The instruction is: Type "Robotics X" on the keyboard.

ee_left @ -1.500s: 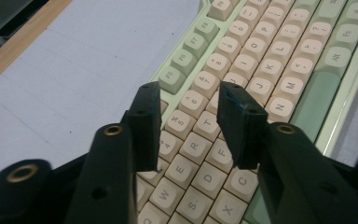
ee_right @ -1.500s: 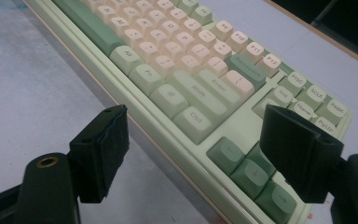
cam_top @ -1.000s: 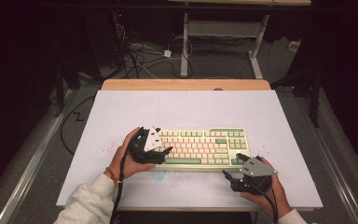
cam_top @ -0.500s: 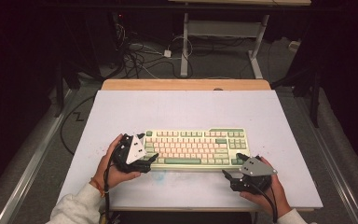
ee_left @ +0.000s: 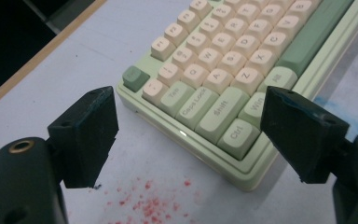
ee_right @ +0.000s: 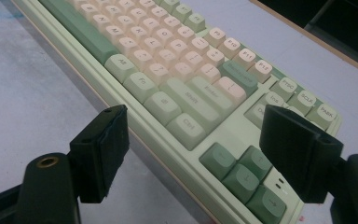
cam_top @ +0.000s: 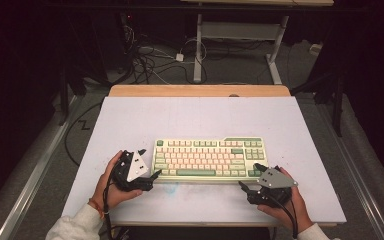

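risk: pale-green-and-cream plastic keyboard point(cam_top: 209, 158) skews on white counter point(cam_top: 190, 115) | cause: uneven end grips | left gripper point(cam_top: 152, 176) wide, empty | right gripper point(cam_top: 247, 181) wide, empty

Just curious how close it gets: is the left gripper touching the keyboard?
Apart. The left gripper view shows the left gripper with open jaws short of the keyboard, bare table between them.

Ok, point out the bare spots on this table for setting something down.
The widest free patch on the table runs between the keyboard and the wooden far edge. The right side past the keyboard is bare too. The near strip is crowded: left tongs and right tongs sit open at the keyboard's near corners, red specks between.
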